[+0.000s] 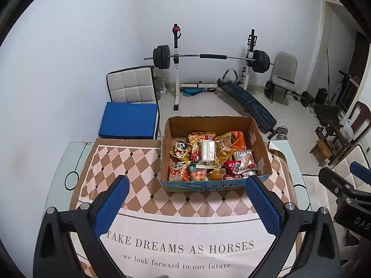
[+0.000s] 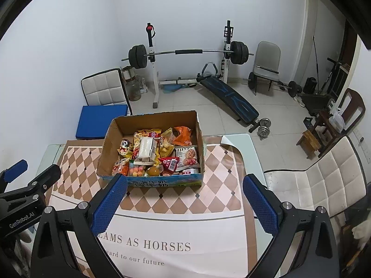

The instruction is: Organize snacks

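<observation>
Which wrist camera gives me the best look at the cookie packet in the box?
The right wrist view: the cookie packet lies face-up and unobstructed by the box's right wall. In the left wrist view the same packet looks more foreshortened, with the finger close below it.

Barbell rack (image 1: 209,56), sit-up bench (image 1: 249,99), blue-cushioned chair (image 1: 129,118).

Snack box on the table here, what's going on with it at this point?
Nothing is being handled yet. A person holds two grippers over the tablecloth, short of the cardboard box. The left gripper and right gripper are both open and empty. The box sits on the cloth, filled with a jumble of snack packets, a pale carton lying on top. Sorting appears not to have started.
</observation>
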Action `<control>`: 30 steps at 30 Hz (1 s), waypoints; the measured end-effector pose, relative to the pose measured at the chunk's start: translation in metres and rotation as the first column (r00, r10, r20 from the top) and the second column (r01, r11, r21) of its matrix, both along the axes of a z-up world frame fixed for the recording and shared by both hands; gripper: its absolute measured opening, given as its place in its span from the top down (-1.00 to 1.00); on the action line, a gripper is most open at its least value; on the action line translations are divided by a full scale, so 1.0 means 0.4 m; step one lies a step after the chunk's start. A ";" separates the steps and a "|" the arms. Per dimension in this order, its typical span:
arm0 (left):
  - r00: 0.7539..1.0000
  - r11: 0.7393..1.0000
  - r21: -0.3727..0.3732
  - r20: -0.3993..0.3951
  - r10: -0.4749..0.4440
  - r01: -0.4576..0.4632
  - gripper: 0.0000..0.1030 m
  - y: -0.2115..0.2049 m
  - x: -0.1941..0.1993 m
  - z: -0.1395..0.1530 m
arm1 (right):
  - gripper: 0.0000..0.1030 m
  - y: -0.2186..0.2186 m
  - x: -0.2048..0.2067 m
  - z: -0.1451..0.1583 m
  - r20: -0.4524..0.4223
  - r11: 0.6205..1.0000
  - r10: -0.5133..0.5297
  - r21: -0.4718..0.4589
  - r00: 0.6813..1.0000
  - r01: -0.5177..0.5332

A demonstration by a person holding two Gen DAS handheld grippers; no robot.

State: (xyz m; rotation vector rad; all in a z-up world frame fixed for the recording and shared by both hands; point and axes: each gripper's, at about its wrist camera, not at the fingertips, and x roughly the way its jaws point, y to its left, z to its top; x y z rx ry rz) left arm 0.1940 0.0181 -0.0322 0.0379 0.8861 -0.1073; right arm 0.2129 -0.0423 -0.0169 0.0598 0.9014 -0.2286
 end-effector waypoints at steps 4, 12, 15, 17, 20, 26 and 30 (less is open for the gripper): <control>1.000 1.000 0.018 0.000 0.004 -0.004 -0.99 -0.010 0.004 -0.002 | -0.98 -0.001 0.002 -0.001 -0.001 1.000 0.002 0.000 1.000 -0.002; 1.000 1.000 0.002 -0.008 0.006 -0.006 -0.99 -0.016 0.005 -0.007 | -0.98 0.001 0.002 -0.001 0.001 1.000 0.003 0.001 1.000 -0.003; 1.000 1.000 -0.004 -0.010 0.005 -0.005 -0.99 -0.016 0.003 -0.007 | -0.98 0.000 0.003 0.000 0.001 1.000 0.002 0.000 1.000 -0.002; 1.000 1.000 -0.001 -0.007 0.004 -0.004 -0.99 -0.017 0.002 -0.005 | -0.98 0.002 -0.001 0.002 0.003 1.000 0.003 0.000 1.000 -0.003; 1.000 1.000 -0.004 -0.004 0.004 -0.004 -0.99 -0.021 0.001 0.001 | -0.98 0.003 0.000 0.006 0.009 1.000 0.001 -0.002 1.000 -0.001; 1.000 1.000 -0.010 -0.004 0.008 -0.008 -0.99 -0.021 -0.001 0.005 | -0.98 0.002 -0.001 0.010 0.010 1.000 0.002 0.004 1.000 -0.002; 1.000 1.000 -0.011 -0.004 0.008 -0.008 -0.99 -0.023 0.001 0.008 | -0.98 0.003 -0.001 0.014 0.011 1.000 0.002 0.005 1.000 -0.002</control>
